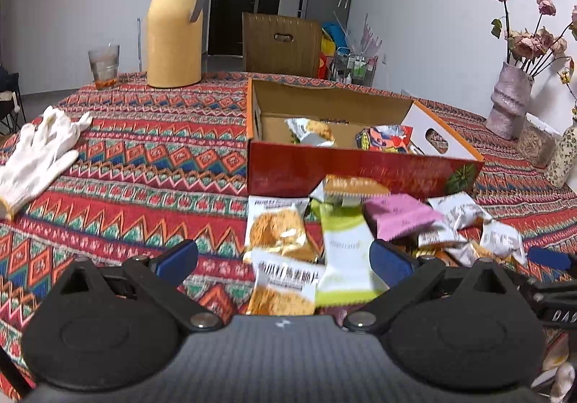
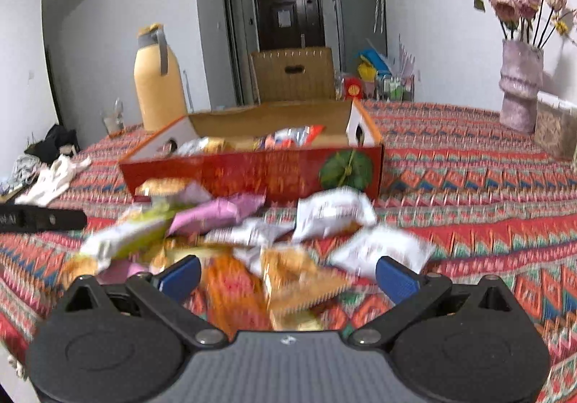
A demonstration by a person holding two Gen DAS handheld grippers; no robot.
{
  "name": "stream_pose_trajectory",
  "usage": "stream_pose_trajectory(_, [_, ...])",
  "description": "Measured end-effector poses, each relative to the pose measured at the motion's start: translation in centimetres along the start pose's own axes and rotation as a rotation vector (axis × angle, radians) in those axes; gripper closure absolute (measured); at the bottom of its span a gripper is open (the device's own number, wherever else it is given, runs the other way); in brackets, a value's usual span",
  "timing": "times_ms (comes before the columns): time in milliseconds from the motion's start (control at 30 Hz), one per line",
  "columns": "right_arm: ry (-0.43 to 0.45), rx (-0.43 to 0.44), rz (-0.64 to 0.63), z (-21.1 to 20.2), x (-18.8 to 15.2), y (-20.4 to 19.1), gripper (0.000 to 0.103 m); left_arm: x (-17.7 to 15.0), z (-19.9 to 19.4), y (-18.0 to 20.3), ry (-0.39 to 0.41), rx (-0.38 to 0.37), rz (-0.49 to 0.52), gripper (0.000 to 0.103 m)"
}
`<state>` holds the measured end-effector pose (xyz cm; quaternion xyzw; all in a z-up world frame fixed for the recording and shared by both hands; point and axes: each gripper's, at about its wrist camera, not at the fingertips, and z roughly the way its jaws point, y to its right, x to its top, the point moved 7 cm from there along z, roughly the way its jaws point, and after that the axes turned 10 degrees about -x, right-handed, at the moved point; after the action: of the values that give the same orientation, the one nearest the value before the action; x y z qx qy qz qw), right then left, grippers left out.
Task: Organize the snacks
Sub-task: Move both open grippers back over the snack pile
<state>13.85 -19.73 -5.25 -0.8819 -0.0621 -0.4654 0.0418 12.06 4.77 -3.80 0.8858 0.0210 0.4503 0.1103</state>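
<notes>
A red cardboard box sits open on the patterned tablecloth with a few snack packets inside. In front of it lies a heap of several loose packets: an orange cracker packet, a green-and-white packet and a pink packet. My left gripper is open just above the near packets, its blue pads either side of them. My right gripper is open too, low over blurred orange packets. A white packet lies near the box front.
A yellow thermos jug and a glass stand at the back left. White gloves lie at the left. A pink vase of dried flowers and a clear container stand at the right.
</notes>
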Motion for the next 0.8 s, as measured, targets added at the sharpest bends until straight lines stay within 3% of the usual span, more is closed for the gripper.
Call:
stream_pose_trajectory(333, [-0.092, -0.033, -0.079, 1.6, -3.4, -2.1, 0.000, -1.4, -0.8, 0.0, -0.012, -0.019, 0.002, 0.000])
stream_pose_trajectory(600, [-0.040, -0.057, -0.070, 1.8, -3.4, -2.4, 0.000, -2.0, -0.6, -0.6, -0.022, -0.029, -0.020, 0.000])
stream_pose_trajectory(667, [-0.033, -0.042, -0.081, 1.4, -3.5, -2.6, 0.007, -2.1, -0.5, -0.8, -0.025, -0.032, -0.027, 0.000])
stream_pose_trajectory(800, [-0.018, 0.010, -0.109, 0.6, -3.4, -3.5, 0.038, -2.3, -0.4, -1.2, -0.031, -0.031, -0.043, 0.000])
